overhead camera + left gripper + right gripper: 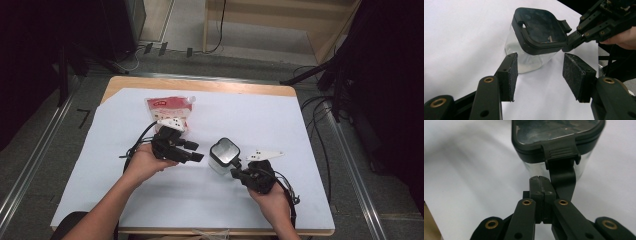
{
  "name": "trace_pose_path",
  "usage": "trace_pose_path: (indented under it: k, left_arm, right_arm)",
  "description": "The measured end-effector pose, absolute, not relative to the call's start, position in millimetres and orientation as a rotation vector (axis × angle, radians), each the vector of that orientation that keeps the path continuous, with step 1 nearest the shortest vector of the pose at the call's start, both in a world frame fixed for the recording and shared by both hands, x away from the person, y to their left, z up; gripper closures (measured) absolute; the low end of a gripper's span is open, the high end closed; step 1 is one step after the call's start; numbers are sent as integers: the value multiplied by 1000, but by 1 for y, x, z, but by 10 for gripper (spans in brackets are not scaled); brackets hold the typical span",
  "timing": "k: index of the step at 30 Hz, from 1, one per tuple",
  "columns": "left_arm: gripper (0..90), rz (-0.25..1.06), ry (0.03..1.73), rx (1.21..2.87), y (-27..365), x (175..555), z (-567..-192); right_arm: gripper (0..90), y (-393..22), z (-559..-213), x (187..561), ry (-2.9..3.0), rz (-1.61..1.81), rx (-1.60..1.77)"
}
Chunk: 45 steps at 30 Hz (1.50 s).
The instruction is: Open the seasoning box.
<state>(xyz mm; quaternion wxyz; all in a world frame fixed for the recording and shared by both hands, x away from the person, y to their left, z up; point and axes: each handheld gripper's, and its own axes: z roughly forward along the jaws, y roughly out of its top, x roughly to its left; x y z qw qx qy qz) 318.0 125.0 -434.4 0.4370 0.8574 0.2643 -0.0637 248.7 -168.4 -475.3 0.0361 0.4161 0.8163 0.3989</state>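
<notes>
A clear square container (pixel 223 156) with a black latched lid (pixel 537 27) stands upright on the white-covered table. My left gripper (pixel 196 153) is to its left and points at it, open. Its pads (pixel 510 75) are apart with only bare table between them, a short way from the container (pixel 524 60). My right gripper (pixel 235 173) comes in from the container's right, shut, with its two pads (pixel 539 182) pressed together and nothing between them. Their tips sit just below the lid's front latch tab (pixel 561 155), beside the hanging strap. In the left gripper view the right gripper (pixel 570 44) touches the lid's edge.
A red-and-white spouted pouch (pixel 169 107) lies flat behind the left hand. The white sheet (pixel 150 200) covers most of the wooden table (pixel 200 84). Cables and dark stands (pixel 340 85) are on the floor to the right.
</notes>
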Motion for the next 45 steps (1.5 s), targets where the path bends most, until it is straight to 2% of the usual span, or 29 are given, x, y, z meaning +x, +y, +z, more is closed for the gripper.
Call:
trace_pose_path:
  k: [13,24,32,38,40,45]
  left_arm:
    - [457,-177,631,2145,123,318,-436]
    - [387,-164,644,2133,122,319,-438]
    - [364,-220,633,2108,118,320,-438]
    - [328,-204,626,2153,112,324,-441]
    - [325,-199,618,2185,109,325,-442]
    - [293,-227,609,2137,109,328,-444]
  right_arm:
    - [900,-188,-474,261,2452,1213,1341]
    - [900,-198,-475,273,2437,1191,1367]
    - [900,-201,-476,282,2460,1187,1363]
    - [900,-206,-476,289,2430,1182,1377]
    - [900,-206,-475,287,2430,1187,1379]
    - [900,-214,-464,279,2407,1213,1355]
